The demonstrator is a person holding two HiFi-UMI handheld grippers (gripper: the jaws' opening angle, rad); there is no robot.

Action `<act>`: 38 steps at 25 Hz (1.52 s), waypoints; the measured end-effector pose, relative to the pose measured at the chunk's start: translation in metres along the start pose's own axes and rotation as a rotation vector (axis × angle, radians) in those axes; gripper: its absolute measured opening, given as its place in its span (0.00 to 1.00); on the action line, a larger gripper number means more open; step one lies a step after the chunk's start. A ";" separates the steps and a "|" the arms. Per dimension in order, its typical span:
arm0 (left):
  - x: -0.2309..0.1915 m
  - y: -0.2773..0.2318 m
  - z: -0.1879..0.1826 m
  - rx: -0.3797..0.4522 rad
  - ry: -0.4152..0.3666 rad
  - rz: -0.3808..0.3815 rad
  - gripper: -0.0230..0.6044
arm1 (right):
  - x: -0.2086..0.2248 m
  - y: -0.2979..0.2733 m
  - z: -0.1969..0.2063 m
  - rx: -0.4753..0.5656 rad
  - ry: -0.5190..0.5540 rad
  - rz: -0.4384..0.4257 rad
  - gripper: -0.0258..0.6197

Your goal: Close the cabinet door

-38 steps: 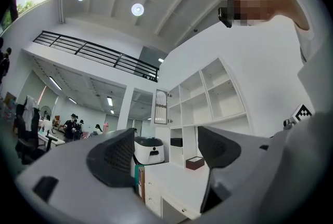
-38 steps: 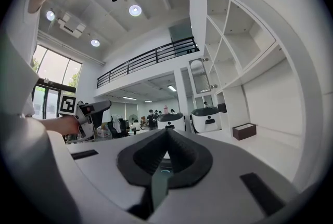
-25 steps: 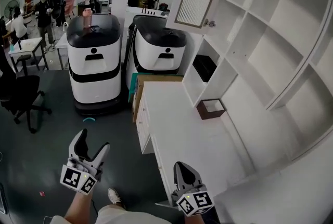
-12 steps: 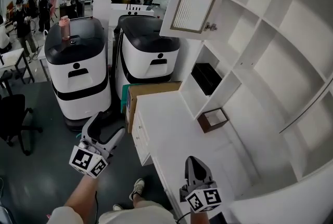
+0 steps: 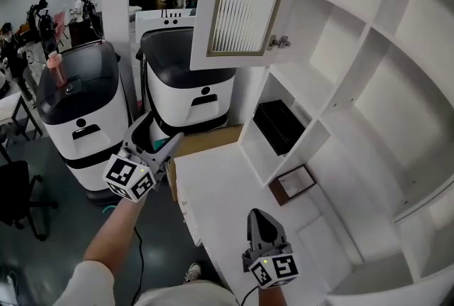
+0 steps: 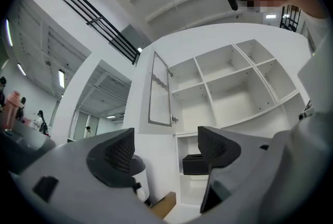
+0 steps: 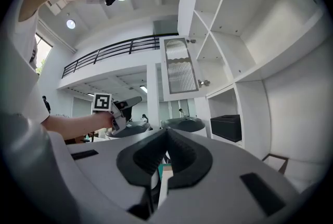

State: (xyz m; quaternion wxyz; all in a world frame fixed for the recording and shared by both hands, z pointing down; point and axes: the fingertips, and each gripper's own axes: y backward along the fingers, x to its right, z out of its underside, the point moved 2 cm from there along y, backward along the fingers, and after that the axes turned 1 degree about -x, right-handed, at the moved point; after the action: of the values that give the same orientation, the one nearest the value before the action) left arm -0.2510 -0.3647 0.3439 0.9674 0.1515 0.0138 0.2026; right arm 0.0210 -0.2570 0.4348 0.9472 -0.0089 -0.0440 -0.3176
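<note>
The white cabinet (image 5: 369, 49) of open cubbies fills the right half of the head view, and its one door (image 5: 245, 6), a white frame round a ribbed pane, stands swung wide open at the upper centre of the frame, jutting out toward the room on its hinged right edge. Below it, the white desk top (image 5: 227, 184) runs down the middle of the frame, with a black box (image 5: 280, 126) in a low cubby just right of centre. The left gripper (image 5: 162, 128) is raised at centre left, below the door and well apart from it, its jaws spread with nothing between them (its own view looks up between them at the door and the cubbies). The right gripper (image 5: 260, 216) sits low at bottom centre over the desk, jaws pressed together and empty. The small knob (image 5: 278, 42) sticks out at the door's lower right corner. This reads as the reach toward the door, not yet a push. The next move likely calls for lifting the left gripper to the door's outer face or free edge and swinging it rightward until it meets the cabinet.
</note>
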 end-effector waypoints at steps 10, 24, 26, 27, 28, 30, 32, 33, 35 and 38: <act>-0.058 -0.127 -0.005 0.023 0.030 0.062 0.61 | 0.015 0.013 0.004 -0.045 -0.016 0.132 0.04; -0.081 -0.229 -0.018 0.032 0.057 0.156 0.61 | 0.043 0.033 0.008 -0.023 -0.055 0.233 0.04; -0.080 -0.232 -0.021 0.047 0.077 0.161 0.61 | 0.047 0.033 0.008 -0.018 -0.058 0.237 0.04; -0.079 -0.233 -0.022 0.051 0.082 0.162 0.61 | 0.048 0.032 0.008 -0.016 -0.059 0.239 0.04; -0.079 -0.234 -0.022 0.053 0.088 0.161 0.61 | 0.050 0.032 0.008 -0.015 -0.060 0.240 0.04; -0.083 -0.234 -0.023 0.057 0.105 0.157 0.60 | 0.052 0.031 0.008 -0.017 -0.065 0.242 0.04; -0.088 -0.233 -0.023 0.058 0.119 0.154 0.51 | 0.054 0.029 0.009 -0.019 -0.067 0.239 0.04; -0.090 -0.232 -0.022 0.058 0.119 0.153 0.45 | 0.054 0.027 0.009 -0.018 -0.066 0.236 0.04; -0.093 -0.230 -0.022 0.061 0.118 0.149 0.36 | 0.054 0.024 0.009 -0.020 -0.065 0.230 0.04; -0.094 -0.226 -0.023 0.071 0.132 0.148 0.23 | 0.055 0.020 0.009 -0.022 -0.069 0.224 0.04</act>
State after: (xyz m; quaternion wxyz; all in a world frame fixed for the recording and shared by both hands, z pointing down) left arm -0.2518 -0.5921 0.2513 0.9408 0.1724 0.0734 0.2824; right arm 0.0756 -0.2738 0.4490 0.9745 -0.0349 -0.0717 -0.2095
